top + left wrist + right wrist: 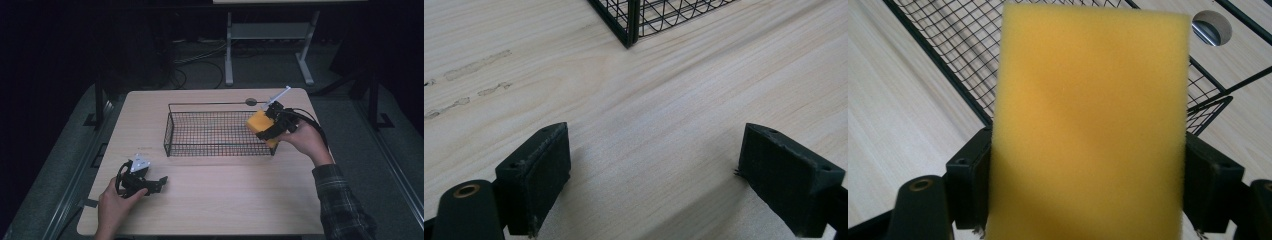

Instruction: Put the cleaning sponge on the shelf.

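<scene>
A yellow sponge block [260,122] hangs over the right end of the black wire basket [215,150], held in my right gripper [271,128]. In the right gripper view the sponge [1090,125] stands tall between both black pads [968,182], which press on its lower sides, with the basket's mesh [953,30] behind it. My left gripper [156,183] rests low on the table near the front left, jaws wide apart. Between its pads [536,175] in the left gripper view lies bare wood, and a basket corner [629,30] stands ahead.
The light wooden table [220,205] has a round cable hole [251,102] behind the basket's far right corner. Faint smudges [474,65] mark the wood left of the basket corner. A table frame's legs [229,50] stand on the dark floor beyond.
</scene>
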Tool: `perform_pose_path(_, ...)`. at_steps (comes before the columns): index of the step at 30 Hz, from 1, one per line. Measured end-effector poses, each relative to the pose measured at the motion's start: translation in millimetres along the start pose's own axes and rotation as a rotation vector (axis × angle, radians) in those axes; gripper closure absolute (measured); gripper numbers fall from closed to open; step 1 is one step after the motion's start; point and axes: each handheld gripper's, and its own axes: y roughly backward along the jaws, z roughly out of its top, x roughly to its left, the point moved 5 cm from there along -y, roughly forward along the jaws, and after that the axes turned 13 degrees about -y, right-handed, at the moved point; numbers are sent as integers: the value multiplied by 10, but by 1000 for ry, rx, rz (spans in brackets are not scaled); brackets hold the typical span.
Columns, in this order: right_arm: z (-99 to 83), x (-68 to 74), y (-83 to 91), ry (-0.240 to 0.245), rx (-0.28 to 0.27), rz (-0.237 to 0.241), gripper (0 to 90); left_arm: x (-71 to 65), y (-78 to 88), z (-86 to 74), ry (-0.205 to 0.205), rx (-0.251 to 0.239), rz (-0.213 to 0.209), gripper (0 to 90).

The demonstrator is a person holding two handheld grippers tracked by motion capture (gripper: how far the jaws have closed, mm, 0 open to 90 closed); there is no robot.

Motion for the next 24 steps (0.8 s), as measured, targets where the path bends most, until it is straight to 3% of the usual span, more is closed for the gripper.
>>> perform_pose_path(24, 242, -65, -368, 0, 23, 5, 223, 0, 0, 0, 0, 0, 0, 126)
